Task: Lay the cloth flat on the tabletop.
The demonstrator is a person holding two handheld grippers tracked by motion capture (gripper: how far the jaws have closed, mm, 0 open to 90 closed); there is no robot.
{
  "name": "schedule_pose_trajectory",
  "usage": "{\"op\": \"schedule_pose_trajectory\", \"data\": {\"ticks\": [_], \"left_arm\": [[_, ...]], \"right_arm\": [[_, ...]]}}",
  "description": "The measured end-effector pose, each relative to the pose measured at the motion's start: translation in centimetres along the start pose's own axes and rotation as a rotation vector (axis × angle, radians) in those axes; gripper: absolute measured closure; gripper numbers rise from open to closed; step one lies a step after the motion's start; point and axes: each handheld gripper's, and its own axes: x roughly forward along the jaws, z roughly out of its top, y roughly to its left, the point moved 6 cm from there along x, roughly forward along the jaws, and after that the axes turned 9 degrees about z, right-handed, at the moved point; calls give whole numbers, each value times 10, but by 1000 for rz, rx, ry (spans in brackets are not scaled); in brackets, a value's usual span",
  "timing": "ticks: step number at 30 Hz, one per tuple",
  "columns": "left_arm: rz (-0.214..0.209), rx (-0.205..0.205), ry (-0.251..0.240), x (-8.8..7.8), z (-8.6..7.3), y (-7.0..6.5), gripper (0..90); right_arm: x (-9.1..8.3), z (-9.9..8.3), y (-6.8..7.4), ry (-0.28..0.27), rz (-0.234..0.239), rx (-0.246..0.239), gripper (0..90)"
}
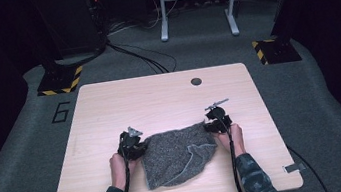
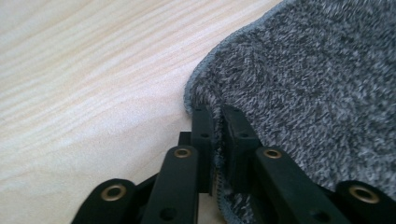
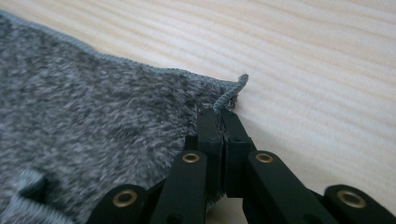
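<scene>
Pale wood table (image 1: 158, 97) underneath, both tools clamped: left gripper (image 2: 218, 122) pinches the grey towel (image 1: 179, 155) at its left corner, right gripper (image 3: 222, 122) at centre-right — a thin bite there could slip when lifted.

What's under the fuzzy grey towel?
The wooden table shows all around the towel, which lies on it. Anything beneath the towel itself is covered, so it cannot be seen.

Speckled grey towel (image 1: 176, 153), pale wood-grain table (image 1: 158, 97), black jaws.
</scene>
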Motion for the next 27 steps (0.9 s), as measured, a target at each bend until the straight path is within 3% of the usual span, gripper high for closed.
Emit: {"op": "schedule_pose_trajectory", "data": {"ticks": [2, 4, 9, 16, 19, 22, 23, 24, 27], "left_arm": [[-26, -31, -26, -6, 0, 0, 860], [-58, -25, -43, -17, 0, -1, 862], [-75, -29, -62, -24, 0, 1, 866], [-105, -74, -48, -15, 4, 10, 869], [-109, -86, -50, -13, 8, 13, 870], [-91, -71, -51, -8, 23, 24, 871], [-85, -75, -56, -6, 31, 29, 871], [-71, -75, -58, -5, 39, 34, 871], [0, -60, -128, -18, 86, 59, 871]], "right_arm": [[-11, -5, 7, -33, 25, -10, 893], [-22, -8, 13, -60, 40, -17, 894], [-43, -11, 23, -107, 52, -43, 897], [-43, -2, 21, -110, 49, -61, 898], [-42, 1, 21, -110, 50, -45, 898], [-39, 13, 13, -111, 41, -50, 899], [-38, 28, 6, -112, 24, -50, 899], [-38, 28, 6, -112, 24, -50, 899], [-48, 68, -3, -156, -15, -70, 900]]}}
